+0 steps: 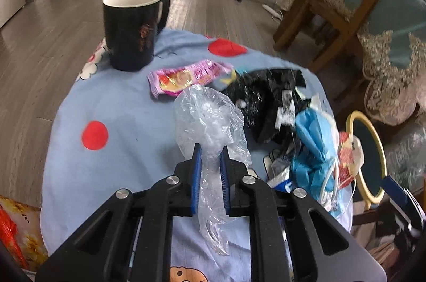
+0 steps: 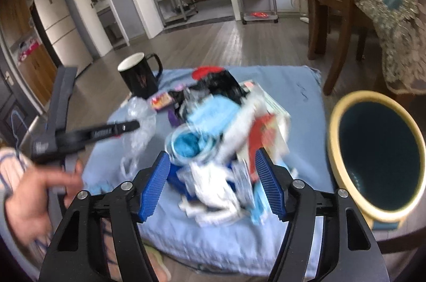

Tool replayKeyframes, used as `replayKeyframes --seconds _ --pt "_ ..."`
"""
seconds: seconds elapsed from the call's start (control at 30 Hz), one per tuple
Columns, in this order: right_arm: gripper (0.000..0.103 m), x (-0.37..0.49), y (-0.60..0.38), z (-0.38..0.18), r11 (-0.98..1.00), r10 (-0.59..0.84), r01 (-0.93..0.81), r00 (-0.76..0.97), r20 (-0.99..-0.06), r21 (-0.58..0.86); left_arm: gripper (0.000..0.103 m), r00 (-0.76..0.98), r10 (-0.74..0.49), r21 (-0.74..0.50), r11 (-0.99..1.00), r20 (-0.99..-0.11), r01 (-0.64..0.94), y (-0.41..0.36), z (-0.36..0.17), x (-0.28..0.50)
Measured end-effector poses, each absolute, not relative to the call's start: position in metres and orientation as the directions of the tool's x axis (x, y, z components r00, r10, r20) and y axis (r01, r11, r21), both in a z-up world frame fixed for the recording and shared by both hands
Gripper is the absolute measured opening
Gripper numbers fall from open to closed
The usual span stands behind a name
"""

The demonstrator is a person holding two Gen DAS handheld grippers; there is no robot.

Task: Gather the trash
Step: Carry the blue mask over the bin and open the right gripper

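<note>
Left claw: my left gripper (image 1: pixel 210 162) is clamped on a crumpled clear plastic bag (image 1: pixel 210 119); the film bunches out past the blue ribbed pads (image 1: pixel 196 175) toward 12 o'clock and trails back between the jaws toward 6.
Right claw: my right gripper (image 2: pixel 213 167) has its jaws wide apart, one on each side of a blurred heap of blue, white and red wrappers (image 2: pixel 223 138); I cannot tell whether the pads touch it.
Remaining trash: in the left view a pink printed snack wrapper (image 1: pixel 183 78) lies flat at 12 o'clock from the bag, a crumpled black plastic bag (image 1: pixel 269 98) at 1 o'clock, and blue crumpled material at 3 o'clock.
Mug: a tall black ceramic mug with a white inside (image 1: pixel 133 28) stands upright at 11 o'clock, just behind the pink wrapper.
Surface: all of it rests on a light blue cloth with red dots (image 1: pixel 106 108).
Bin: a round dark bin with a yellow rim (image 2: pixel 378 154) sits at 3 o'clock from my right claw, beside the cloth.
</note>
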State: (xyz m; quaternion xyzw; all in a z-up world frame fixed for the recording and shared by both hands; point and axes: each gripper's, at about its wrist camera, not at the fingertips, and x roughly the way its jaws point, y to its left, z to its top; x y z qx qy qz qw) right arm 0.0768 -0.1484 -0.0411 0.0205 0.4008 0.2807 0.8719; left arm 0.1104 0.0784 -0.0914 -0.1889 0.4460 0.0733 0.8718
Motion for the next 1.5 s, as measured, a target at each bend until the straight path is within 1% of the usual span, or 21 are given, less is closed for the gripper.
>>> replayKeyframes --seconds 0.13,0.23,0.5,0.53,0.57,0.6,0.63,0.67,0.77,0.93,1.13,1.5 --pt "0.068 0.109 -0.122 -0.040 0.844 0.498 -0.466 0.493 -0.714 0.267 0.012 0.609 -0.035 -0.276 0.911 -0.792 -0.307 0.084 -0.087 0.113" --pt "0.068 0.128 -0.100 -0.047 0.856 0.458 -0.461 0.470 -0.754 0.233 0.012 0.620 -0.025 -0.268 0.915 -0.784 -0.302 0.084 -0.084 0.114" --pt "0.068 0.151 -0.057 -0.078 0.873 0.297 -0.483 0.413 -0.861 0.070 0.013 0.629 -0.027 -0.272 0.916 -0.777 -0.296 0.084 -0.084 0.116" --pt "0.064 0.152 -0.057 -0.080 0.874 0.285 -0.483 0.409 -0.867 0.059 0.013 0.630 -0.028 -0.273 0.916 -0.776 -0.295 0.084 -0.084 0.116" --pt "0.057 0.152 -0.057 -0.083 0.875 0.274 -0.481 0.408 -0.871 0.050 0.013 0.632 -0.029 -0.273 0.917 -0.775 -0.292 0.084 -0.083 0.116" --pt "0.052 0.154 -0.056 -0.084 0.876 0.275 -0.479 0.404 -0.872 0.054 0.013 0.633 -0.029 -0.273 0.917 -0.773 -0.291 0.084 -0.083 0.116" --pt "0.038 0.154 -0.057 -0.084 0.876 0.281 -0.478 0.403 -0.871 0.062 0.013 0.635 -0.031 -0.274 0.917 -0.772 -0.289 0.083 -0.083 0.115" --pt "0.027 0.153 -0.058 -0.083 0.877 0.287 -0.476 0.406 -0.868 0.067 0.013 0.637 -0.032 -0.276 0.917 -0.770 -0.288 0.083 -0.082 0.116" --pt "0.012 0.152 -0.066 -0.073 0.883 0.318 -0.459 0.424 -0.848 0.101 0.013 0.638 -0.033 -0.277 0.917 -0.770 -0.287 0.083 -0.081 0.116" --pt "0.010 0.151 -0.084 -0.053 0.879 0.400 -0.434 0.446 -0.801 0.197 0.013 0.652 -0.036 -0.283 0.918 -0.758 -0.279 0.081 -0.076 0.116" --pt "0.010 0.152 -0.115 -0.023 0.842 0.526 -0.394 0.453 -0.720 0.368 0.012 0.678 -0.028 -0.275 0.926 -0.734 -0.260 0.075 -0.063 0.115" --pt "0.010 0.134 -0.195 0.008 0.797 0.602 -0.337 0.508 -0.616 0.501 0.012 0.751 -0.082 -0.311 0.935 -0.655 -0.170 0.054 -0.024 0.113"
